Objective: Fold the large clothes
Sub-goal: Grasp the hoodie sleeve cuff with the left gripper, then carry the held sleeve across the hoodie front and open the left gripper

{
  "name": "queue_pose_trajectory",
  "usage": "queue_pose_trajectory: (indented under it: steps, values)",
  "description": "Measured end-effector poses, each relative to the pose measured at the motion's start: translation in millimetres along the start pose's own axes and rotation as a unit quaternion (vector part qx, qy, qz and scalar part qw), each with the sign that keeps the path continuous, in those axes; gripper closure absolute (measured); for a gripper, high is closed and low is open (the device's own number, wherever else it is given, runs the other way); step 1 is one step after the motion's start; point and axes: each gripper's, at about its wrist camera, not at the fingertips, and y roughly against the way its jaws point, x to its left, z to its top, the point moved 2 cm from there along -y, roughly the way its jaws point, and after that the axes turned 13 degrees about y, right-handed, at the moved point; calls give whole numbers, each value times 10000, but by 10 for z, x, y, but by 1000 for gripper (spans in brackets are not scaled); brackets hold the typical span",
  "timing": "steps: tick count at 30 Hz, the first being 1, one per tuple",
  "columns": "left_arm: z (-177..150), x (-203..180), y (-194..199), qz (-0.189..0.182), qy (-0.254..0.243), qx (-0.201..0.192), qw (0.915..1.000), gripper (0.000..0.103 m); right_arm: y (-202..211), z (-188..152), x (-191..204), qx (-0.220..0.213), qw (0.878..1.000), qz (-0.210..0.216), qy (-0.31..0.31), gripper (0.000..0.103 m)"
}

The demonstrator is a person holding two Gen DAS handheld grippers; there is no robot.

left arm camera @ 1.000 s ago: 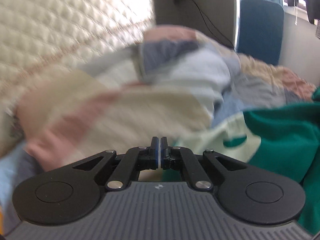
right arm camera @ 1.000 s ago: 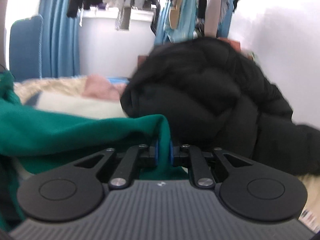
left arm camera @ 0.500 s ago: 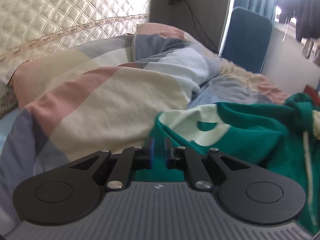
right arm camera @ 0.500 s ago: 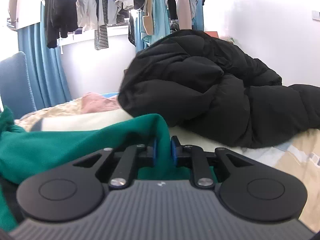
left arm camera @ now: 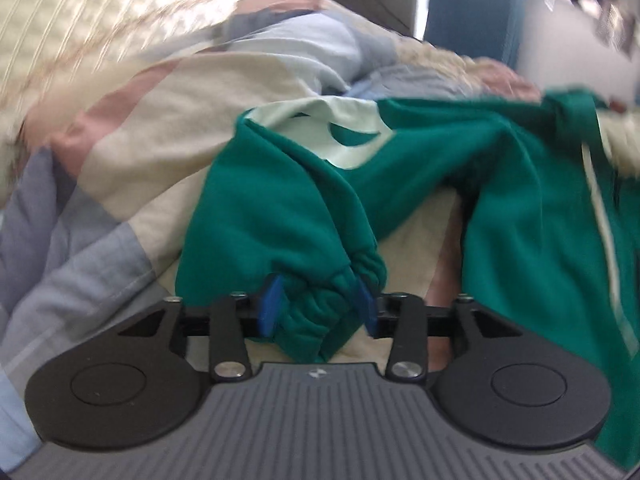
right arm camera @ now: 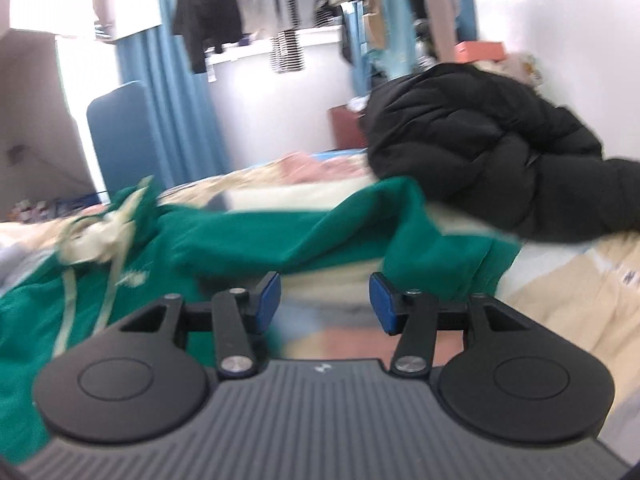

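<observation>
A green hoodie (left arm camera: 500, 184) is shown spread across a patchwork quilt (left arm camera: 168, 128) on the bed. The left gripper (left arm camera: 318, 308), jaws just opened to about half width, has the ribbed cuff (left arm camera: 320, 312) lying loose between them. The right gripper (right arm camera: 325, 300), likewise just opened, holds nothing; a black puffer jacket (right arm camera: 480, 152) lies beyond.

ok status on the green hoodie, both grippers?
Left gripper just opened, cuff loose between pads. Right gripper just opened, empty. Green hoodie rumpled on bed. Black jacket crowds its far edge.
</observation>
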Motion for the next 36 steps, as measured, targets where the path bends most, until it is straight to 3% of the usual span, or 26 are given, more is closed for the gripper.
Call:
queue_pose_trajectory:
  steps: [4, 7, 8, 10, 12, 15, 18, 22, 24, 29, 33, 36]
  values:
    - [-121, -49, -62, 89, -680, -236, 9974, 44, 177, -226, 289, 231, 9975, 658, 62, 51]
    - [-251, -120, -108, 265, -1352, -452, 9894, 43, 175, -309, 481, 371, 9947, 930, 239, 49]
    - [-284, -128, -138, 372, -1512, -509, 9865, 43, 150, -317, 538, 411, 9936, 1006, 313, 41]
    - [-315, -142, -231, 626, -1743, -545, 9812, 43, 98, -324, 620, 440, 9925, 1082, 371, 30]
    - [-358, -193, -302, 788, -2002, -597, 9748, 43, 48, -360, 707, 499, 9919, 1097, 402, 30]
    - [-421, -295, -339, 654, -2454, -775, 9641, 41, -84, -422, 784, 683, 9907, 1113, 384, 30]
    - [-450, -381, -430, 920, -2686, -814, 9554, 41, -152, -479, 820, 837, 9883, 1234, 335, 30]
    - [-413, -428, -564, 1251, -2805, -934, 9471, 40, -203, -499, 875, 850, 9864, 1366, 347, 30]
    - [-396, -457, -625, 1366, -2882, -956, 9429, 43, -232, -510, 904, 887, 9855, 1388, 399, 30]
    - [-323, -485, -637, 1757, -2855, -1061, 9361, 73, -300, -545, 897, 1052, 9831, 1472, 275, 30]
    - [-52, -271, -521, 2069, -2179, -1262, 9454, 78, -299, -571, 866, 1162, 9807, 1571, 72, 30]
    - [169, -5, -421, 2548, -1755, -1613, 9372, 78, -281, -571, 871, 1167, 9795, 1639, -1, 30]
